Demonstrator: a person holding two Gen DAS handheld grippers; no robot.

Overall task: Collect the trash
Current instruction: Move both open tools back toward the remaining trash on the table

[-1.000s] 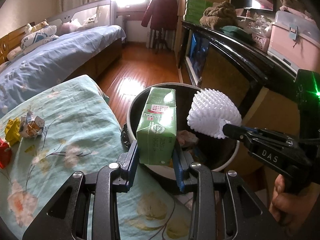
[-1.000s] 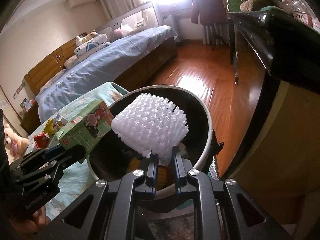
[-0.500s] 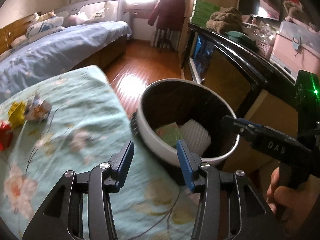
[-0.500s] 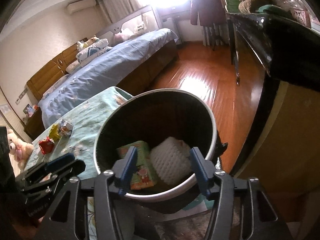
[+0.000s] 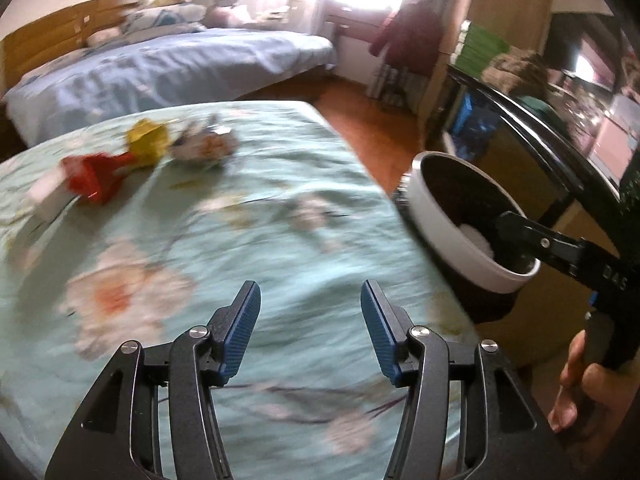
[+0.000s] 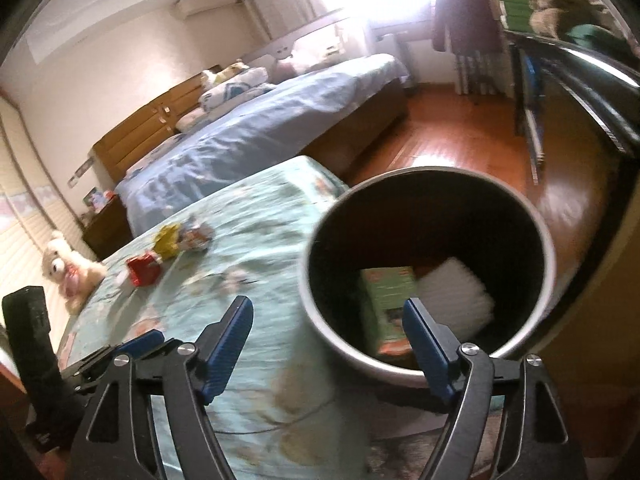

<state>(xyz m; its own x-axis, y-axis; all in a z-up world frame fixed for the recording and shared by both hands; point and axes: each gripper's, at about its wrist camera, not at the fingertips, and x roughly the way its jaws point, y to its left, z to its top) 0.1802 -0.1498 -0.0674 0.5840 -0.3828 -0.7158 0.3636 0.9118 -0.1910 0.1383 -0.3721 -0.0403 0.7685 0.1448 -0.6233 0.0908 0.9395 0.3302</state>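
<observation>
The round trash bin (image 6: 430,350) stands beside the floral-covered table (image 5: 260,248); it also shows in the left wrist view (image 5: 448,240). Inside lie a green carton (image 6: 386,304) and a white foam net (image 6: 456,300). On the table's far side lie a red wrapper (image 5: 94,176), a yellow wrapper (image 5: 148,146) and a crumpled printed wrapper (image 5: 206,146). My left gripper (image 5: 310,328) is open and empty over the table. My right gripper (image 6: 326,350) is open and empty at the bin's near rim; it shows in the left wrist view (image 5: 520,232).
A white object (image 5: 50,198) lies by the red wrapper. A blue bed (image 5: 168,76) stands beyond the table. A dark cabinet (image 5: 540,148) runs along the right, wooden floor (image 6: 480,128) between. A plush toy (image 6: 70,270) sits at the table's far left.
Both grippers opened and dropped the green carton and the white foam net into the bin. The left gripper then swung left over the table; the right drew back a little.
</observation>
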